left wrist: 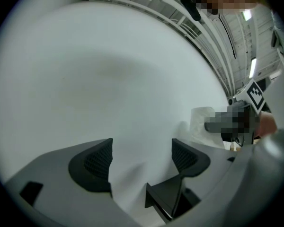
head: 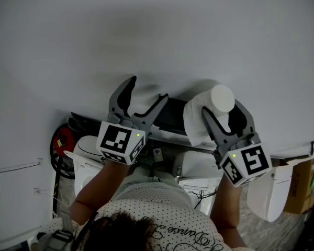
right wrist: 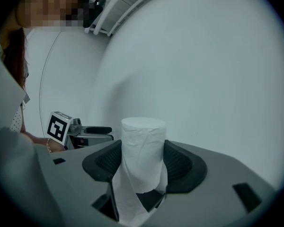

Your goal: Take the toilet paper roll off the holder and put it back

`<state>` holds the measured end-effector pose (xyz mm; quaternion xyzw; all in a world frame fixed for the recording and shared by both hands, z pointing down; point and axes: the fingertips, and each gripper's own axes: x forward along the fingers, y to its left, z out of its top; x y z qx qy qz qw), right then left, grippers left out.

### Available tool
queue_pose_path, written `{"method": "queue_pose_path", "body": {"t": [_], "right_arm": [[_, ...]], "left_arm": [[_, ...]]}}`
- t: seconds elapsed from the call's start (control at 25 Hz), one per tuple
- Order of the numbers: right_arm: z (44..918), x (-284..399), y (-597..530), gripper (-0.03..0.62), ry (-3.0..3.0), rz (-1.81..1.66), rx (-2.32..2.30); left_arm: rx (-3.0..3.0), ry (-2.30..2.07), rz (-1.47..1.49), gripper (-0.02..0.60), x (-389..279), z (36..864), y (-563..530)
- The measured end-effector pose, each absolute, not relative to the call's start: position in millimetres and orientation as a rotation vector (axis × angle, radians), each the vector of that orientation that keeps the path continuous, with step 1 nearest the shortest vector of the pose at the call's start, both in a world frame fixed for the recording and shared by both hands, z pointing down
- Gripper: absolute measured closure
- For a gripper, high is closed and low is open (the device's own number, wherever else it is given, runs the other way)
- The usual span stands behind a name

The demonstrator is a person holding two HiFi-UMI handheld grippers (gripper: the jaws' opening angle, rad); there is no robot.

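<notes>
White, soft toilet paper roll [right wrist: 143, 145] sits clamped mid-body between the right tongs [right wrist: 142, 163]; left tongs [left wrist: 141, 159] gape empty beside them. Light and squashable, it likely wants a gentle squeeze across its middle.

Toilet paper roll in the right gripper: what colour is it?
The toilet paper roll is plain white; right gripper view.

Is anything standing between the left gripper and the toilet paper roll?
Nothing visible does. The left gripper is open and empty before the white wall; the toilet paper roll is to its right, clamped in the right gripper.
</notes>
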<state>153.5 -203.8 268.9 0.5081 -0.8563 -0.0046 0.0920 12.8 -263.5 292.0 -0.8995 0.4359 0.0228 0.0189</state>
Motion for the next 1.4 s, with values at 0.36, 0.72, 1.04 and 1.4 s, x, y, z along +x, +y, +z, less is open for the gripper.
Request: {"method": "queue_pose_path", "body": {"t": [0.36,0.72,1.04,1.4], "right_arm": [[292,136,-216,0.316,-2.541,0.025,1.424],[311,126,-218,0.316,-2.517,0.047,1.378],[325,119,-222,0.316,-2.496,0.057,1.34],[337,115,-222,0.315,-2.46,0.056,1.311]], "left_arm": [[-2.796,1.42,0.063,0.207,-1,302,-266],[-2.804,1.45,0.045,0.207,-7,311,-264],[-2.804,1.464,0.004,0.207,-11,318,-265],[-2.798,1.476,0.007,0.207,-11,318,-265]]}}
